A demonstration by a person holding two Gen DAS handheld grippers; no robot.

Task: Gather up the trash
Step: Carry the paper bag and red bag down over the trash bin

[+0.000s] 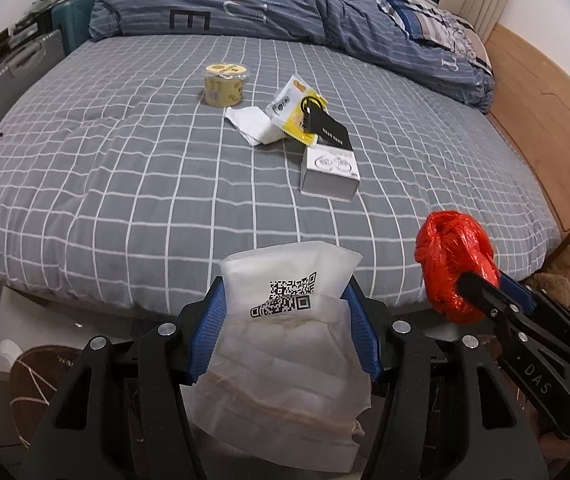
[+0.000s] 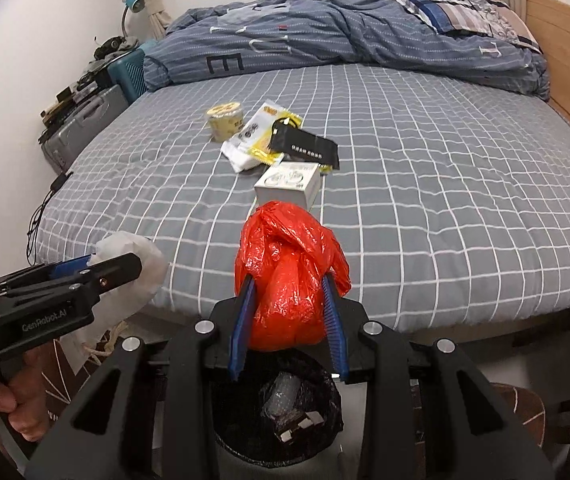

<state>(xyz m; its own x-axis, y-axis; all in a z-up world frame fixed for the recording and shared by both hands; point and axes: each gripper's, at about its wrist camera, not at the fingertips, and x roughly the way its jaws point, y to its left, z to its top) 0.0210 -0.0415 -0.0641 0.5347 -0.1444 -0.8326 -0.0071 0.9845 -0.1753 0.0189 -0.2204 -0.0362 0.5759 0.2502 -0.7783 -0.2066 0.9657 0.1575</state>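
— So, what does your left camera show?

— My left gripper (image 1: 291, 316) is clamped on a white pouch (image 1: 285, 344) with a square printed code, its blue pads (image 1: 211, 332) pressing both sides. The pouch hangs off the near edge of the bed (image 1: 125, 168). To the right, my right gripper (image 1: 475, 280) pinches a crumpled red plastic bag (image 1: 453, 264), also off the bed's edge. Further up on the checked sheet lie a yellow lidded cup (image 1: 225, 84), a white tissue (image 1: 255, 124), a yellow-and-white snack wrapper (image 1: 291, 102), a black tag (image 1: 327, 128) on top of the wrapper, and a small white box (image 1: 329, 174) just beside them. A rumpled blue quilt (image 1: 285, 12) fills the far end.

— And the right camera?

— My right gripper (image 2: 289, 312) is closed on the red plastic bag (image 2: 285, 272), pads on either side. Directly below sits a bin (image 2: 277, 412) lined in black, with scraps already inside. At the left, my hand (image 2: 1, 400) holds the left gripper (image 2: 125, 268) gripping the white pouch (image 2: 141, 264). The cup (image 2: 225, 120), wrapper (image 2: 257, 136), tag (image 2: 305, 148) and box (image 2: 289, 186) lie on the bed (image 2: 445, 200) beyond.
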